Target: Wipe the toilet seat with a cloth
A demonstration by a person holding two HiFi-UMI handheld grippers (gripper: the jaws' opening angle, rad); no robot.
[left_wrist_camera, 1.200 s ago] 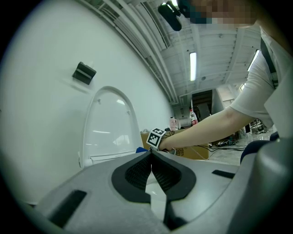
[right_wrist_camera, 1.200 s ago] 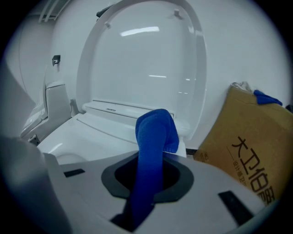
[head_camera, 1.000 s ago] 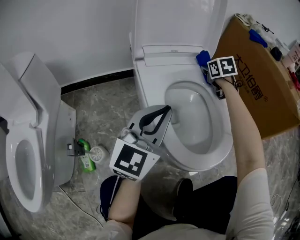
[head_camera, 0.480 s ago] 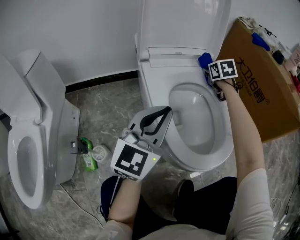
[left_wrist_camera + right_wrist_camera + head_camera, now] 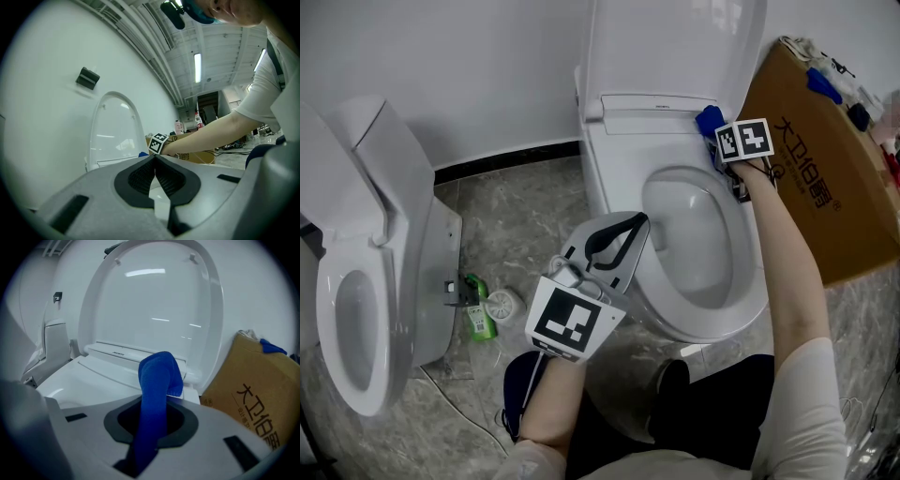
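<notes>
1. On the sloping brown side of the cardboard box (image 5: 825, 187), I read four large dark Chinese characters in the head view: 大卫伯爵.
2. In the right gripper view, the same box (image 5: 253, 394) shows 大卫伯; the rest runs off the edge of the picture.
3. A small dark word is printed on the white bar (image 5: 122, 354) at the back of the toilet (image 5: 619, 178) in front of me. It is too small for me to read.
4. The green bottle (image 5: 475, 317) on the floor carries a pale label, but I cannot make out its print.
5. The cubes on the left tool (image 5: 637, 223) and right tool (image 5: 719, 142) bear black-and-white square marker patterns, with no letters or numbers.
</notes>
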